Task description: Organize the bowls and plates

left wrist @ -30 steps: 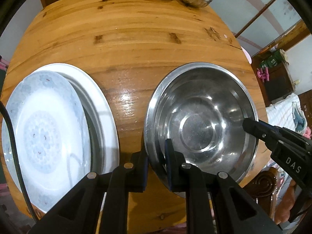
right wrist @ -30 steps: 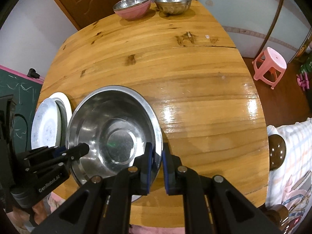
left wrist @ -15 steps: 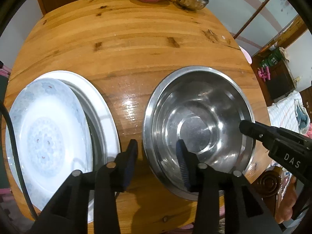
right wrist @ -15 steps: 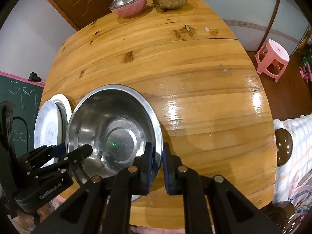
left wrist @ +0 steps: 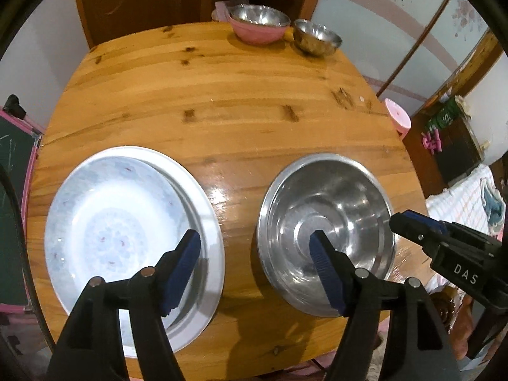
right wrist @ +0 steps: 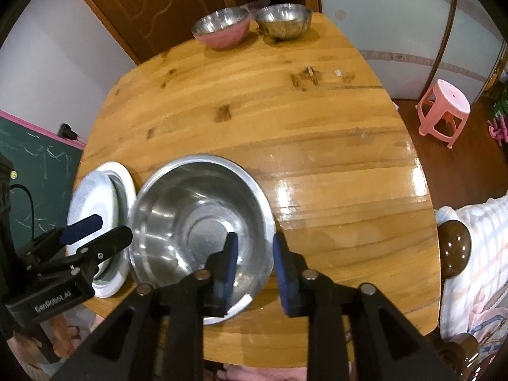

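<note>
Spreading wide at the bottom of the left wrist view, the left tool grips nothing; one finger hangs over the patterned plate, the other over the large steel bowl. That plate lies inside a wider white plate at lower left. In the right wrist view, the right tool is parted too, straddling the bowl's near rim without touching it. The bowl sits on the wooden desk just beside the plates. At the desk's far edge, top centre, stand a pink bowl and a small steel bowl, close together.
</note>
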Action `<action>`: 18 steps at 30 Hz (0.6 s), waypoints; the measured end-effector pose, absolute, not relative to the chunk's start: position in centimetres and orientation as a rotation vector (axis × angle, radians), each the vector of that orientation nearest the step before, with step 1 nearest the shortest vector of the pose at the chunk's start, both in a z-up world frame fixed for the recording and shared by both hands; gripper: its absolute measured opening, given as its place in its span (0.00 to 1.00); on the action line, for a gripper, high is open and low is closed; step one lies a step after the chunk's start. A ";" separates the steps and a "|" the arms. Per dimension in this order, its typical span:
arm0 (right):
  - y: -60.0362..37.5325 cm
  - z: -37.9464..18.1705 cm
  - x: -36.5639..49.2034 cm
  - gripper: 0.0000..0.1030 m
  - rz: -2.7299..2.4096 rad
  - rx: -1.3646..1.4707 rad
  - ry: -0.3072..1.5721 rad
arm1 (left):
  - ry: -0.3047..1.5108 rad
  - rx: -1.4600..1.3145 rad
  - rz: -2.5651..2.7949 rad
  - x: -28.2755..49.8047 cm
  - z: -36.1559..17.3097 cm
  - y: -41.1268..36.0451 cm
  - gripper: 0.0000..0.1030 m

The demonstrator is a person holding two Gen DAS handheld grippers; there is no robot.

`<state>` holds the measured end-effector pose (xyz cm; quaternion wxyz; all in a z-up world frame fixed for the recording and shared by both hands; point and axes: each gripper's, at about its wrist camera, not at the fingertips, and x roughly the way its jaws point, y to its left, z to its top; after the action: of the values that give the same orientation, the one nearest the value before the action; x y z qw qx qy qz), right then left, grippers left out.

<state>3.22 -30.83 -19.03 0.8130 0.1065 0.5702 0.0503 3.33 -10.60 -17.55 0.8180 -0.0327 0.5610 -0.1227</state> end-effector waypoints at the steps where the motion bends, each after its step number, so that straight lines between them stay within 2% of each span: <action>1: -30.8 -18.6 3.1 0.23 0.113 0.225 1.204 | 1.186 -0.076 -0.258 3.3 -17.3 -10.5 0.68; 6: -30.5 -16.7 2.5 0.23 0.117 0.195 1.148 | 1.121 -0.102 -0.250 2.7 -14.8 -9.6 0.68; 11: -29.9 -15.5 1.9 0.23 0.126 0.171 1.120 | 1.030 -0.072 -0.246 1.7 -12.0 -9.6 0.74; 18: -29.9 -12.9 1.4 0.23 0.150 0.167 1.067 | 0.945 -0.048 -0.276 1.1 -8.0 -10.3 0.76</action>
<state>1.42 -29.92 -12.89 0.8549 0.0794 0.5076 0.0714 1.11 -10.30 -7.95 0.8810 -0.0228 0.4537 -0.1324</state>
